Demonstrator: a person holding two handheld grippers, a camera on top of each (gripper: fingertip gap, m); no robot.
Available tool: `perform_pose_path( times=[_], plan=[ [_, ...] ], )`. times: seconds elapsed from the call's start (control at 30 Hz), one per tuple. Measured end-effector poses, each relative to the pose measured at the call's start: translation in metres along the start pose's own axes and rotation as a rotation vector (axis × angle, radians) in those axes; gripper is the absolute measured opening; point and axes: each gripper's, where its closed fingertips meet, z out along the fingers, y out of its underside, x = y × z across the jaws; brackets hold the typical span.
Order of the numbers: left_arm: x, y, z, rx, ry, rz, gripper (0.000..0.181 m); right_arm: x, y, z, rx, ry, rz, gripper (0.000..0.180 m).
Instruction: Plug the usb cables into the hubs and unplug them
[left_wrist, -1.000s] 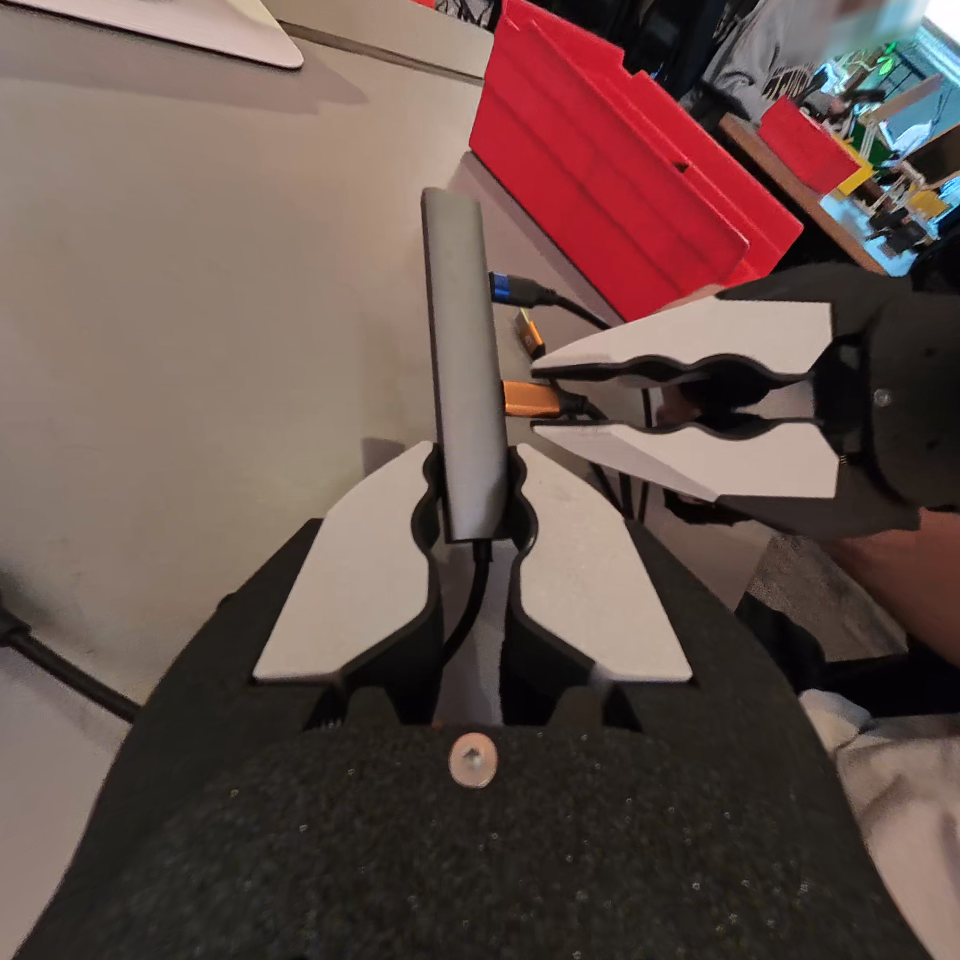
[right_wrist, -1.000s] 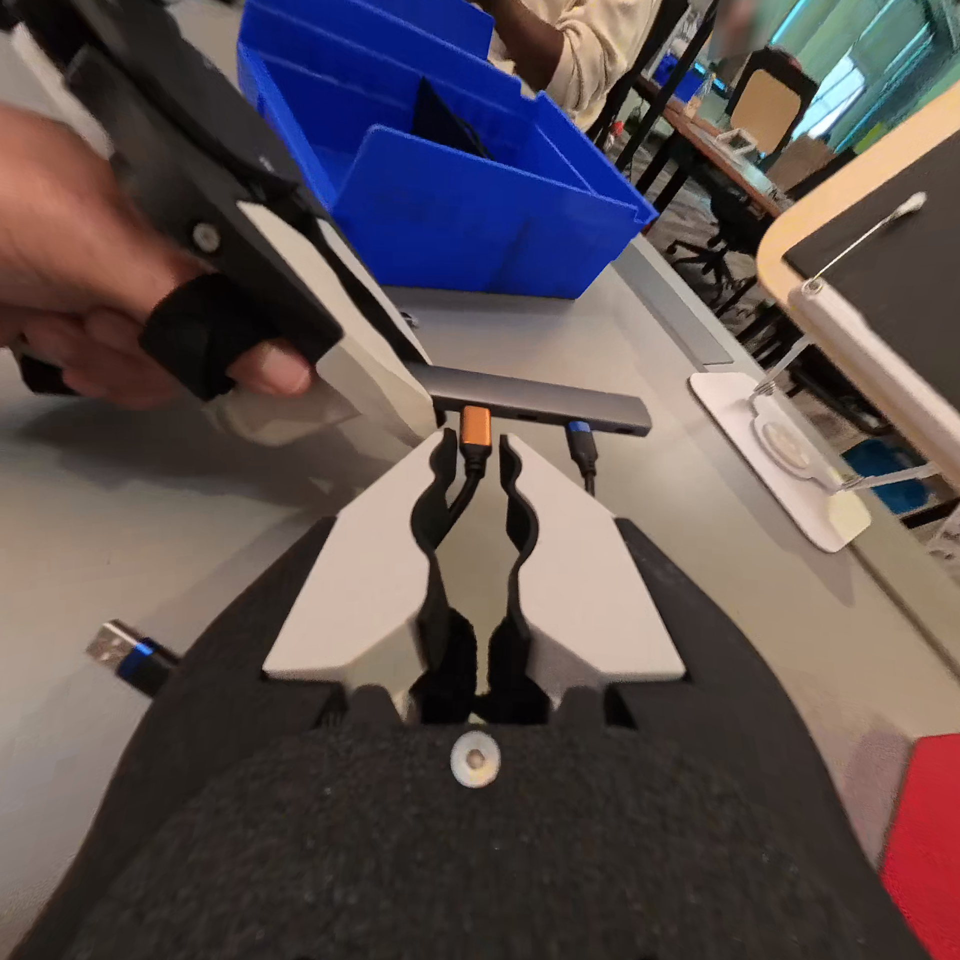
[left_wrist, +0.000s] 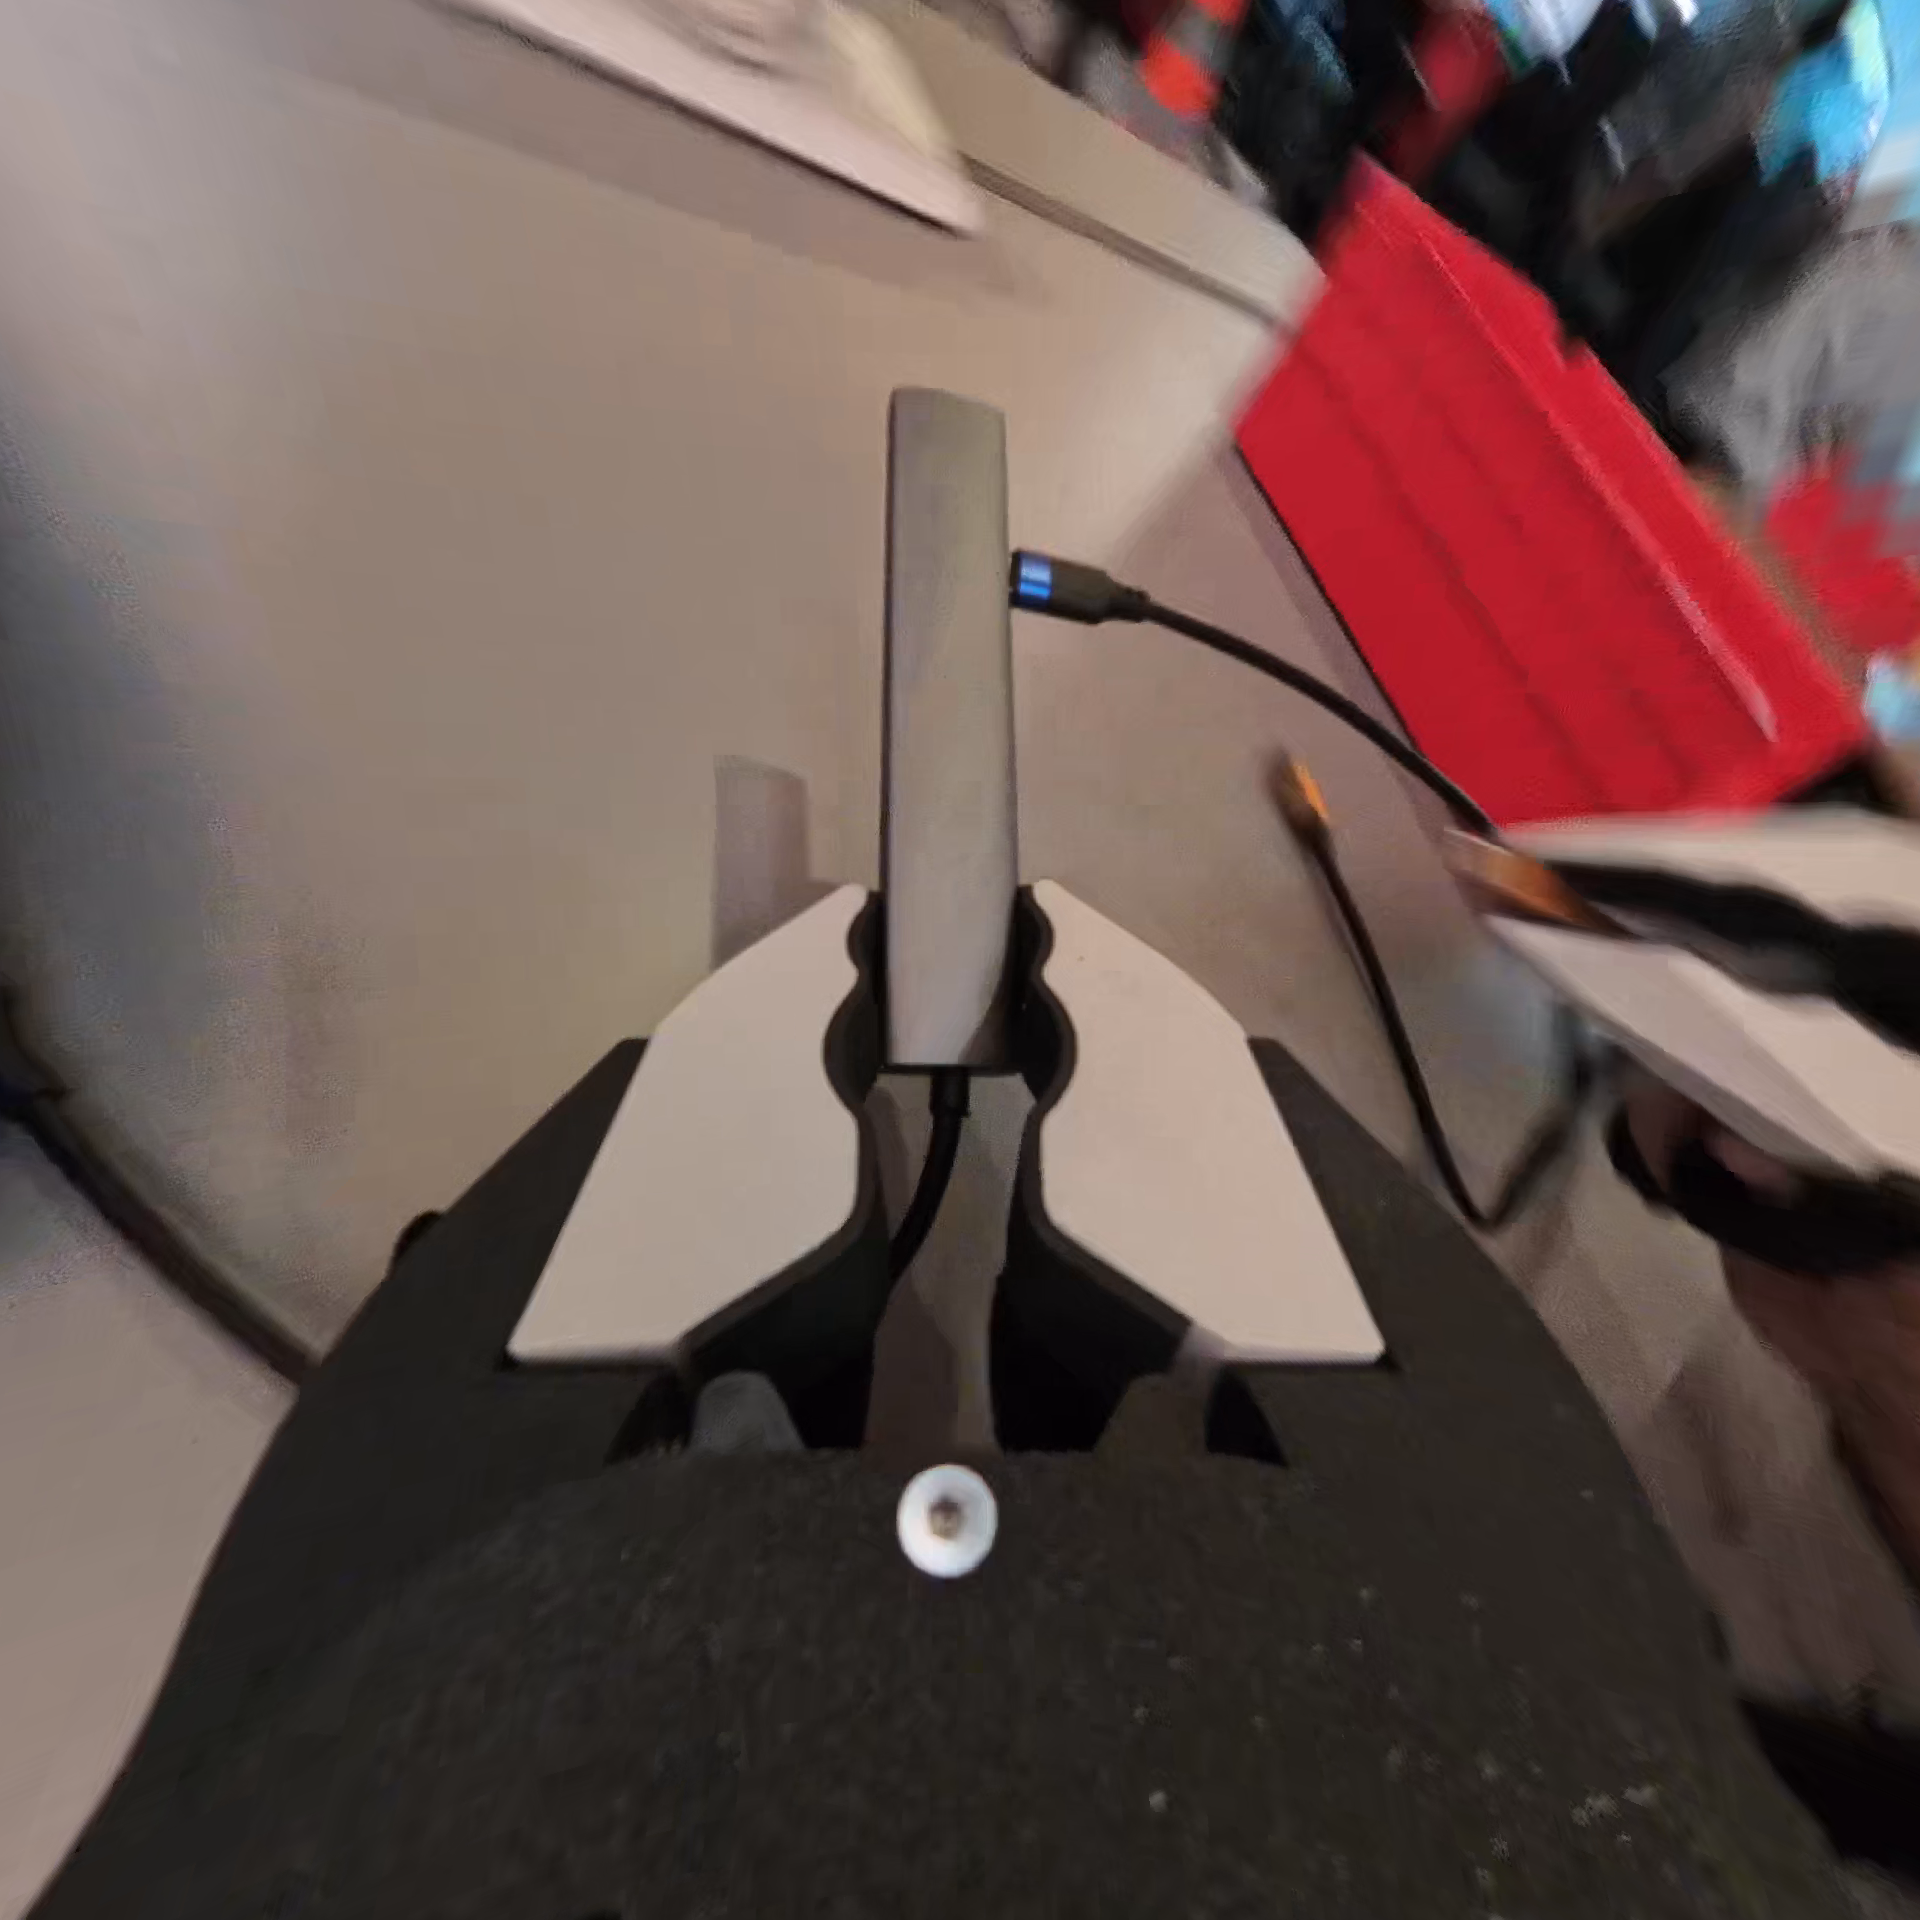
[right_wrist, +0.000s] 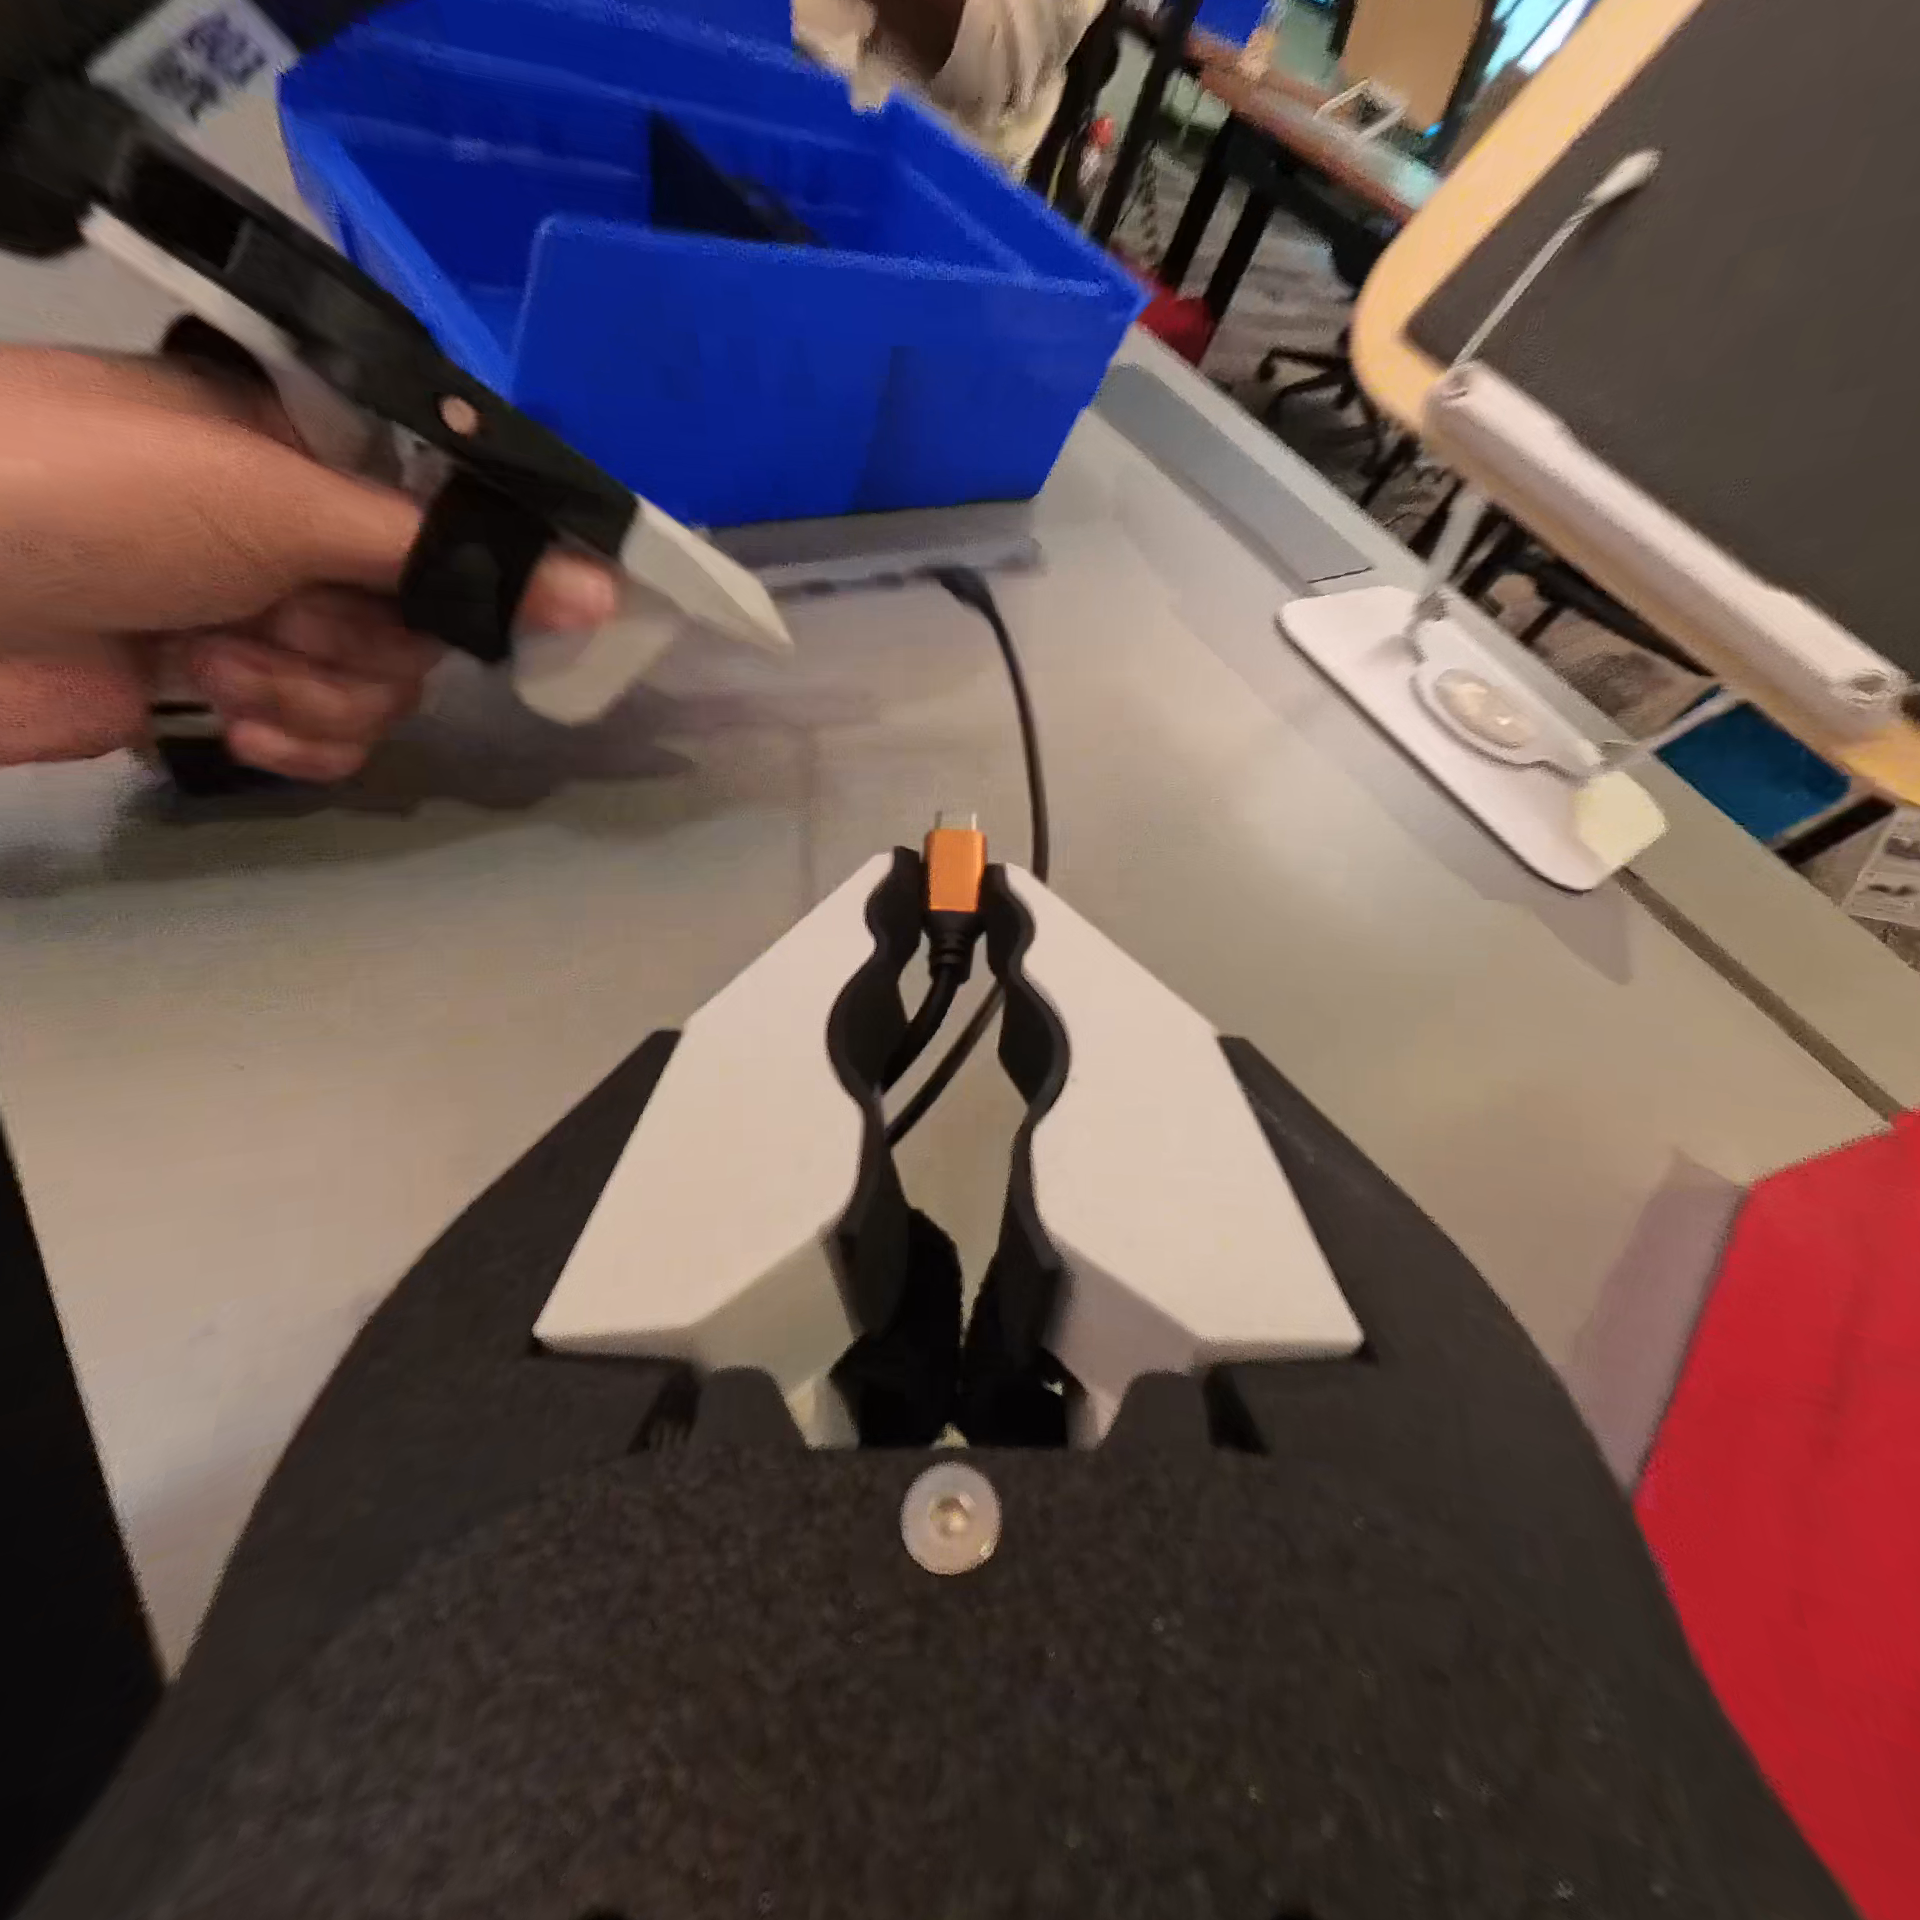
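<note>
Right gripper (right_wrist: 951, 883) fingers clench the orange USB-C plug (right_wrist: 954, 869), free in the air near the desk (right_wrist: 520, 987). Left gripper (left_wrist: 948, 935) fingers clamp the grey hub (left_wrist: 943, 665) farther off, blue-banded plug (left_wrist: 1049, 584) seated in it. Orange out, blue left to pull, I'd say. Motion blur hides the hub's ports; a red bin (left_wrist: 1507, 540) is cut off.

Orange plug (right_wrist: 954, 871) came out of the hub (left_wrist: 943, 727) — right gripper (right_wrist: 951, 883) pulled back with it clamped, now well clear. Hub's orange port went empty. Left gripper (left_wrist: 945, 977) swung away — view blurred.
</note>
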Motion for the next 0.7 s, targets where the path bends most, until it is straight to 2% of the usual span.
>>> perform_pose_path(
  times=[0.03,0.1,0.13,0.17,0.23,0.33,0.47,0.57,0.7],
  plan=[
    [-0.007,-0.010,-0.007,0.034,-0.007,0.027,0.022,0.004,-0.005,-0.011,0.032,-0.012,0.036,0.011],
    [0.039,0.001,-0.001,-0.017,0.049,0.282,0.023,0.001,-0.006,-0.018,0.043,-0.060,0.067,0.011],
    [0.062,0.009,0.005,-0.023,0.083,0.337,0.023,0.000,-0.005,-0.017,0.044,-0.070,0.047,0.011],
    [0.075,0.015,0.011,-0.036,0.110,0.333,0.023,-0.005,-0.010,-0.019,0.070,-0.115,0.030,0.011],
    [0.064,0.017,0.017,-0.065,0.093,0.260,0.023,-0.010,-0.020,-0.034,0.084,-0.228,0.058,0.011],
    [0.040,0.020,0.020,-0.092,0.068,0.178,0.023,-0.037,-0.061,-0.094,0.218,-0.619,0.130,0.011],
    [0.040,0.021,0.017,-0.095,0.073,0.162,0.023,-0.016,-0.135,-0.187,0.508,-0.813,0.187,0.011],
    [0.042,0.023,0.017,-0.098,0.086,0.144,0.023,0.024,-0.172,-0.231,0.681,-0.727,0.197,0.011],
    [0.042,0.023,0.014,-0.097,0.101,0.144,0.023,0.098,-0.185,-0.239,0.644,-0.434,0.209,0.011]
  ],
)
